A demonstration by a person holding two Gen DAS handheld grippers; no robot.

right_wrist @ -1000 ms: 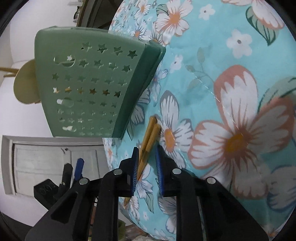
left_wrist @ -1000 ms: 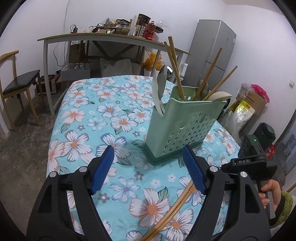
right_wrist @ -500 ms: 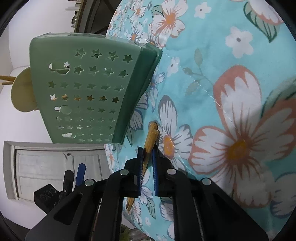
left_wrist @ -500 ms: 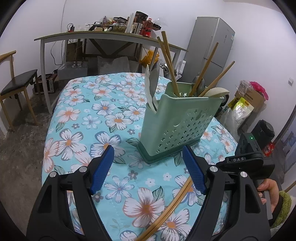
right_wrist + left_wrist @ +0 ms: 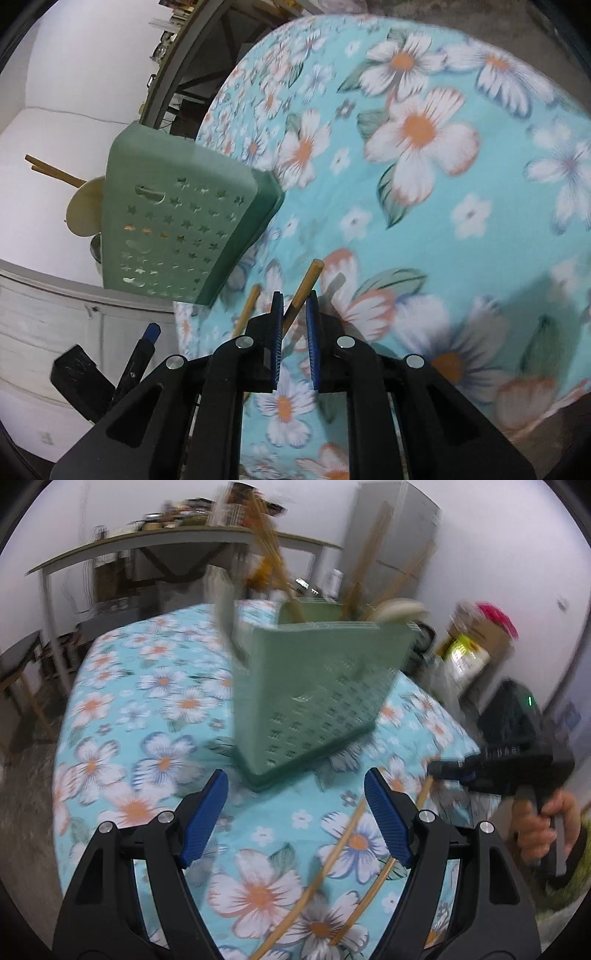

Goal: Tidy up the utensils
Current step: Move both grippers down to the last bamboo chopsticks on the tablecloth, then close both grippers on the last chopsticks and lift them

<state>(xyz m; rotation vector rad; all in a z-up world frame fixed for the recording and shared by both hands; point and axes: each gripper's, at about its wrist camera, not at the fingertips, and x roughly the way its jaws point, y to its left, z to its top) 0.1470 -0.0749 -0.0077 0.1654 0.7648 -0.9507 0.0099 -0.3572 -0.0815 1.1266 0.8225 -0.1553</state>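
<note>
**One chopstick up, one to go**

Nearest us, our right gripper (image 5: 294, 314) has a chopstick (image 5: 303, 287) between its pads, jaws easing apart slightly yet seemingly gripping it. The second chopstick (image 5: 248, 303) lies just beside it on the floral tablecloth (image 5: 461, 206). Our left gripper (image 5: 295, 805) hangs wide apart, empty. Beyond stands the green holder (image 5: 317, 690), already stocked with utensils. We judge the job mostly done: these two sticks remain.
</note>
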